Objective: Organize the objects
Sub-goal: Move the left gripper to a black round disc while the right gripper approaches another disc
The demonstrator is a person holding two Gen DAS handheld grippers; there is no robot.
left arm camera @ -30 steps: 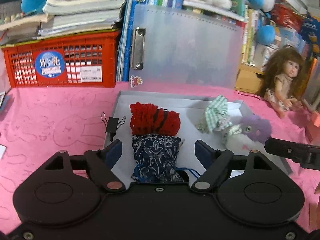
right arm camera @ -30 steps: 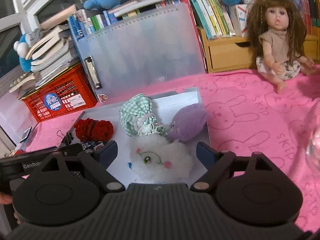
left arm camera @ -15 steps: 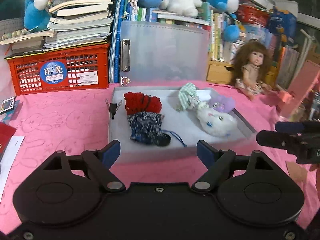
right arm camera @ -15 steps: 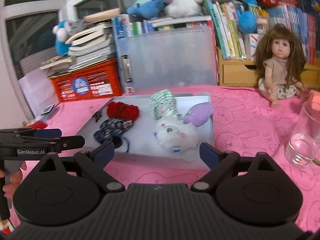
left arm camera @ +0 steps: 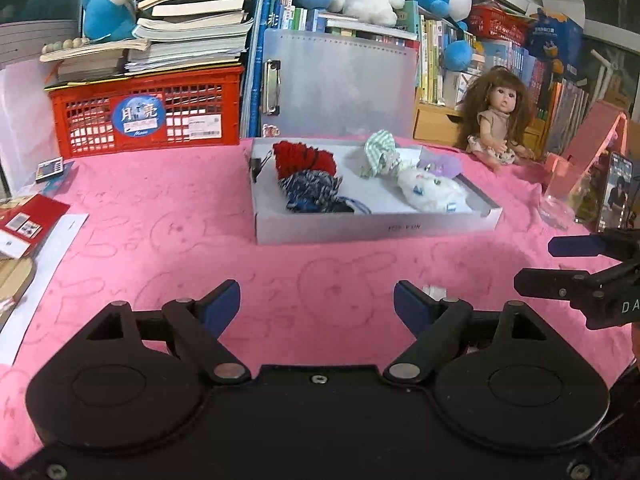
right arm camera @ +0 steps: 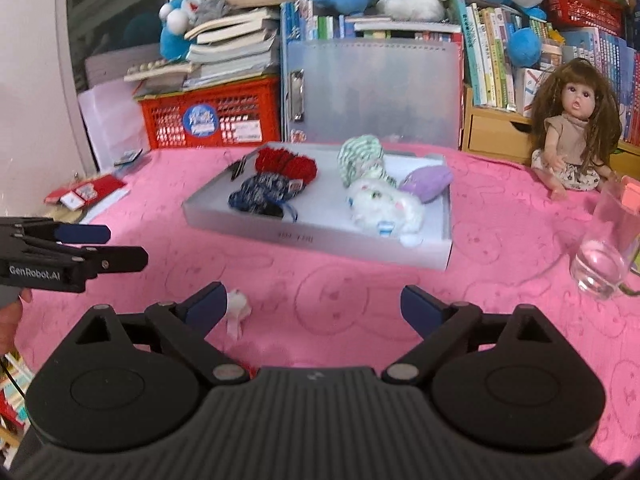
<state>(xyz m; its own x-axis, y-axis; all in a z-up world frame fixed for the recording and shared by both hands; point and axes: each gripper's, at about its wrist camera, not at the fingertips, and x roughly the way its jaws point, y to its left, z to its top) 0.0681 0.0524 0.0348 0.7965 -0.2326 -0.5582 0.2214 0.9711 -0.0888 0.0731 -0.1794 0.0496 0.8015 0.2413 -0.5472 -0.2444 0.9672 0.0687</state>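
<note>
Fingers (left arm camera: pixel 412 306) of the left gripper (left arm camera: pixel 316 300): blue-padded, black-armed, spread wide, nothing between them, angled down over the pink cloth (left arm camera: pixel 160 240). Fingers (right arm camera: pixel 208 306) of the right gripper (right arm camera: pixel 314 304): likewise spread and empty, set a little wider. Small white crumpled scrap (right arm camera: pixel 237 312) just beside the right gripper's left fingertip, lying on the cloth. Cloth itself soft, towel-like, embossed with rabbit outlines, draped over the bench. Farther out, shallow grey cardboard tray (left arm camera: pixel 372 228), rectangular, low-walled. Inside the tray: navy floral fabric pouch (left arm camera: pixel 312 194) touching a red knitted bundle (left arm camera: pixel 304 160) on the left; fluffy white plush (left arm camera: pixel 430 194), green-checked cloth bundle (left arm camera: pixel 378 154) and lilac plush (left arm camera: pixel 444 164) on the right. Black binder clip (left arm camera: pixel 258 164) at the tray's far left corner. Clear drinking glass (right arm camera: pixel 604 256) to the right, well apart from the tray. Beyond, long-haired doll (right arm camera: pixel 572 128) seated, frosted plastic clipboard (left arm camera: pixel 340 84) upright, red lattice crate (left arm camera: pixel 148 112) under stacked books.

Compared with a second ago: both grippers pulled well back from the tray, its contents no longer between the fingers; both pairs slightly wider.
</note>
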